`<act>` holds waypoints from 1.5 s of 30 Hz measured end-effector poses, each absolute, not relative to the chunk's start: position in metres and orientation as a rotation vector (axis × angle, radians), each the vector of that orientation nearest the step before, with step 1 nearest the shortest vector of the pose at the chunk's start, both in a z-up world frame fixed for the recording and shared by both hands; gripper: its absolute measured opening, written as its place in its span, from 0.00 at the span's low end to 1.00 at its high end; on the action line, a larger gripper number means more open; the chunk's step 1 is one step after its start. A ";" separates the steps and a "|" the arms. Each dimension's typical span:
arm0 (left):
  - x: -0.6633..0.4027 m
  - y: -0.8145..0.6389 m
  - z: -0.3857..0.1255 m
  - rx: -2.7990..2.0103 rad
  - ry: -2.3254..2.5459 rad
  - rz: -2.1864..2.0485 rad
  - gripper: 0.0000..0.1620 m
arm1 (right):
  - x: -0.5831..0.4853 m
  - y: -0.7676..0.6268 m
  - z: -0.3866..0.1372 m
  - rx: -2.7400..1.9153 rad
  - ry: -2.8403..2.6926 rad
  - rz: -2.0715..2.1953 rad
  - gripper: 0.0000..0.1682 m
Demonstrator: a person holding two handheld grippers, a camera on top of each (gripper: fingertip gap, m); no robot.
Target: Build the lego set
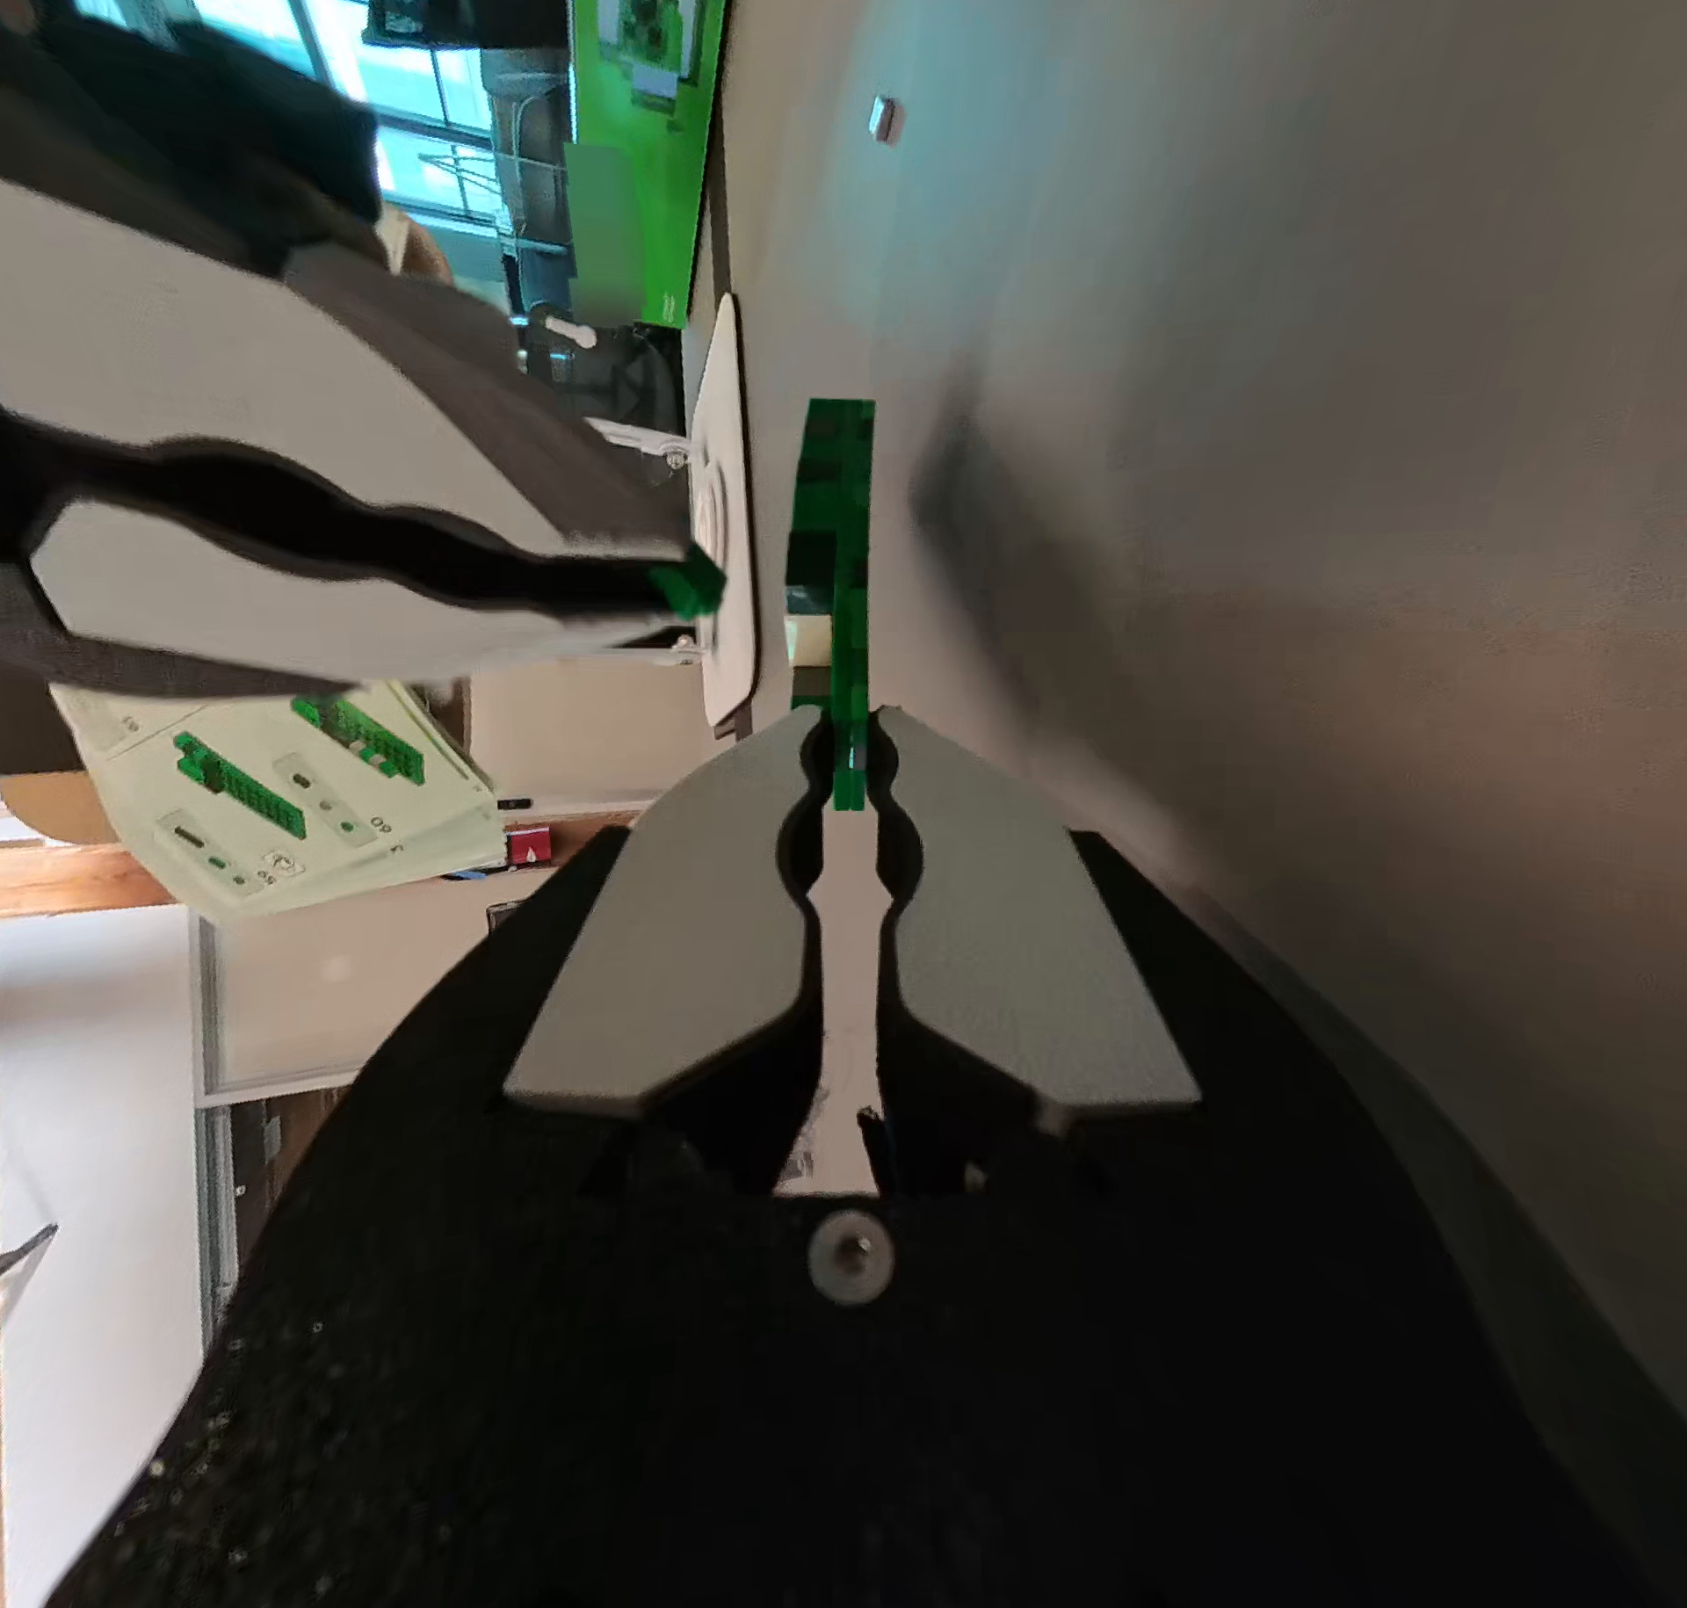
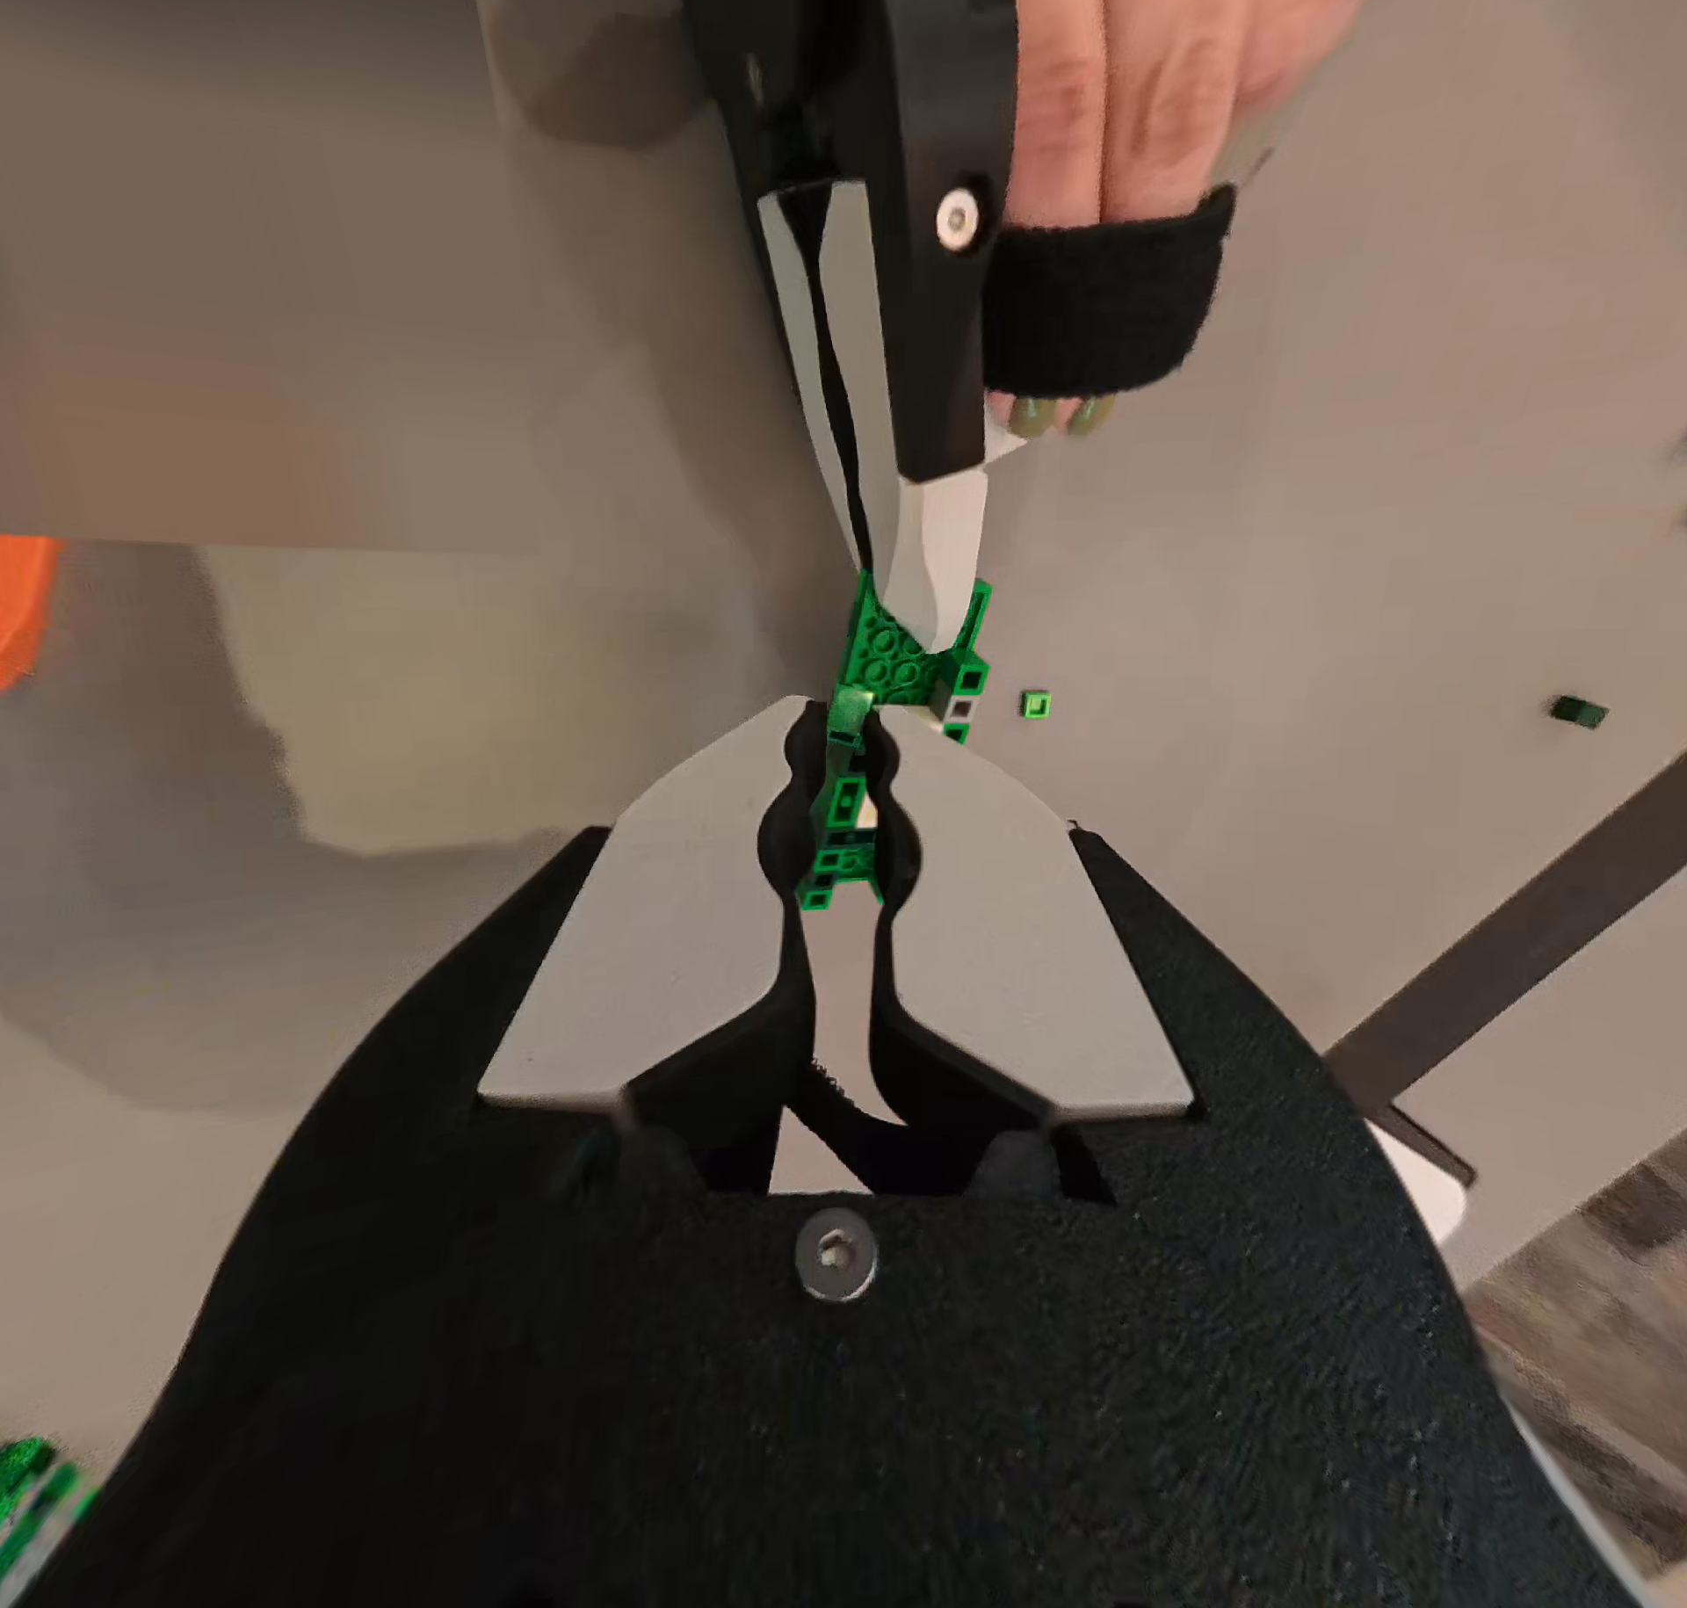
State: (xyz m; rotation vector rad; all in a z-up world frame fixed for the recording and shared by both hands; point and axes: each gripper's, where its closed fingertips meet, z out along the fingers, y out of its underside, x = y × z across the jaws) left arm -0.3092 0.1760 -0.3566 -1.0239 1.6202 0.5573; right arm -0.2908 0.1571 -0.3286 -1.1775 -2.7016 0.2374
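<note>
Above the grey worktop (image 2: 365,377), your left tongs (image 1: 849,743) are clamped on 1 end of the green lego assembly (image 1: 835,560), holding it off the surface. Your right tongs (image 2: 844,724) are closed on a small green brick (image 1: 689,583), close beside the assembly. Both pieces look light, stiff and slick, so grip flat faces. Only the right wrist view shows the 2 loose green pieces (image 2: 1034,703) on the worktop; only the left shows the instruction booklet (image 1: 274,797).
</note>
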 end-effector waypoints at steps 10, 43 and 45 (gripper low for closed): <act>-0.303 0.171 -0.361 -0.995 1.668 0.557 0.04 | -0.283 0.162 -0.347 -1.241 -2.937 -0.010 0.05; -0.301 0.169 -0.363 -0.989 1.679 0.556 0.04 | -0.283 0.154 -0.350 -1.266 -2.925 -0.113 0.09; -0.301 0.169 -0.363 -0.991 1.680 0.554 0.04 | -0.283 0.153 -0.349 -1.271 -2.899 -0.075 0.09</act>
